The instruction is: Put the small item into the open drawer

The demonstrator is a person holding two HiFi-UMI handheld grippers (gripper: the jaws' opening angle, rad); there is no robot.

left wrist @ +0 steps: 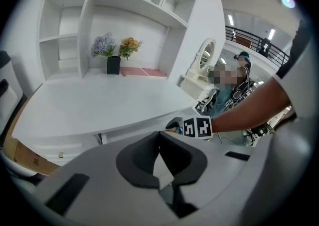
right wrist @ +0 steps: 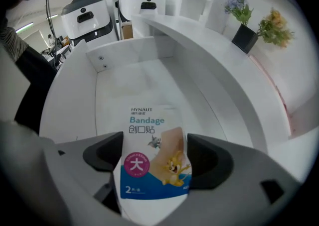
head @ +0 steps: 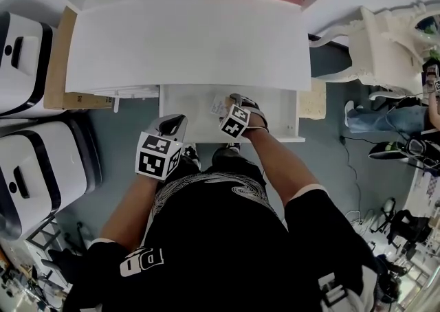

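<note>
White surface [head: 185,36] is seen above the open drawer [head: 182,108], over which a bandage packet [right wrist: 149,135] is clamped by the right gripper [right wrist: 153,165]. The left gripper [left wrist: 159,143] is closed, its fingers [left wrist: 134,163] empty. Placement is in hand: lowering and release are called for.

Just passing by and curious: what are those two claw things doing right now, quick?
Left gripper: jaws shut, nothing between them.
Right gripper: jaws shut on the flat white and blue bandage packet.
</note>
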